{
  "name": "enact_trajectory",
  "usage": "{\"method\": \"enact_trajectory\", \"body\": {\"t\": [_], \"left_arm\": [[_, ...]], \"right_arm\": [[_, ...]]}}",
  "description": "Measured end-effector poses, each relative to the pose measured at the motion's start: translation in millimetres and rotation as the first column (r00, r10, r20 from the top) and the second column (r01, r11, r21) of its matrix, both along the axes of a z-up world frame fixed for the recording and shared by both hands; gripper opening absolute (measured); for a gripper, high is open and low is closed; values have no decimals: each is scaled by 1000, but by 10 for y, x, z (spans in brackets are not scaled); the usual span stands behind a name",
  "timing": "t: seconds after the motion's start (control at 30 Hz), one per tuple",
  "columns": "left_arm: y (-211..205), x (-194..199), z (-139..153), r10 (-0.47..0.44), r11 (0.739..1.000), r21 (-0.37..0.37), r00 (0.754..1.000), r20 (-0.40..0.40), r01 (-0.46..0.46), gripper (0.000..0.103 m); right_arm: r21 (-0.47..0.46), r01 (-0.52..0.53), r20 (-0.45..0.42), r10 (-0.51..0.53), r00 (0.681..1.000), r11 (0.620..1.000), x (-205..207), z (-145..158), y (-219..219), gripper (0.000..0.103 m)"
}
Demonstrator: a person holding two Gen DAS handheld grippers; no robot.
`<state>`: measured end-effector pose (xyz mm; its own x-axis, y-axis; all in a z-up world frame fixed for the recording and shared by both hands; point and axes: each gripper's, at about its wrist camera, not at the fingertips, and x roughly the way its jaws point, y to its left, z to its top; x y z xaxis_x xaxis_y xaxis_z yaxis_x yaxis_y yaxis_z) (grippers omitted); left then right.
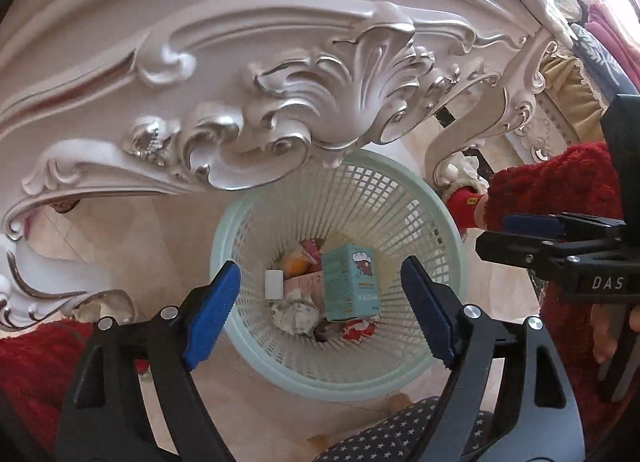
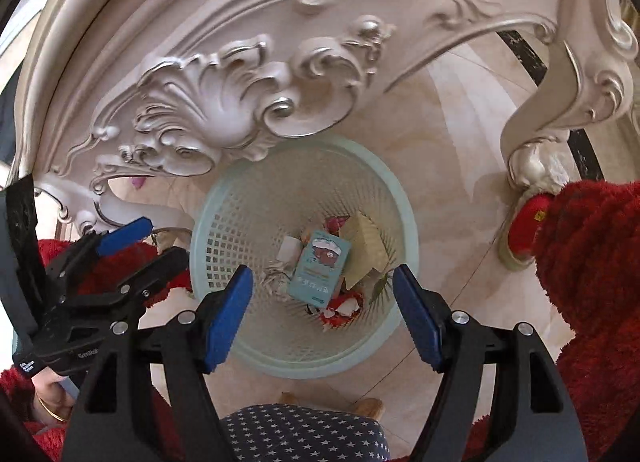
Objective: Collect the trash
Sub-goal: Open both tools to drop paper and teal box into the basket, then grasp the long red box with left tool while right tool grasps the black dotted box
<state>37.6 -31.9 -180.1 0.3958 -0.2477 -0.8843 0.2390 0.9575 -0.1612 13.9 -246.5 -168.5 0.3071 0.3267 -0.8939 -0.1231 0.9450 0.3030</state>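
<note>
Teal carton (image 1: 350, 282) in basket (image 1: 420, 372), between spread fingers (image 1: 212, 314)

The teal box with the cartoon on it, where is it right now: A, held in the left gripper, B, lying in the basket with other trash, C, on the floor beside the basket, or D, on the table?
B: the teal box lies inside the basket among other trash, and both grippers are open with nothing between their fingers.
</note>
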Motion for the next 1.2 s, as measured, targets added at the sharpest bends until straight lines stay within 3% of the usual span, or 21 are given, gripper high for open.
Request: {"method": "enact_trajectory", "body": {"t": [0.13,0.3,0.4,0.47,0.5,0.67,0.77,0.87,0.97,1.03,1.2], "left_arm": [[43,-146,47,-28,999,22,999,32,27,80],[128,-420,585,-61,997,-48,994,85,65,81],[275,-422,1119,-40,995,-89,985,169,56,81],[421,-329,1454,-1,993,-114,975,224,27,81],[525,-228,1651,29,992,-127,966,258,4,80],[901,435,2216,131,989,-114,925,357,-96,81],[1205,1013,2386,251,962,-195,903,348,-192,80],[1364,1569,2459,300,952,-175,885,356,-252,80],[1328,2168,2384,263,965,-87,904,336,-248,80],[1287,2486,2309,229,973,-37,918,325,-230,80],[1346,3150,2066,215,975,7,944,248,-224,80]], "right_arm": [[-23,-25,24,25,999,999,-66,39,31,69],[-16,-120,96,121,988,993,-261,411,97,69],[-64,-198,284,208,936,978,-470,961,149,69],[-69,-198,388,210,897,978,-489,1318,121,72],[-63,-188,432,197,880,980,-458,1481,93,79],[-72,-181,557,190,808,981,-64,2051,83,81],[-87,-212,597,221,771,974,299,2257,163,87],[-67,-214,616,210,759,974,868,2373,223,88],[-51,-218,583,206,786,975,1530,2374,325,94],[-95,-209,581,224,782,973,1889,2376,448,94],[-164,-214,540,269,798,963,2605,2320,640,94]]}}
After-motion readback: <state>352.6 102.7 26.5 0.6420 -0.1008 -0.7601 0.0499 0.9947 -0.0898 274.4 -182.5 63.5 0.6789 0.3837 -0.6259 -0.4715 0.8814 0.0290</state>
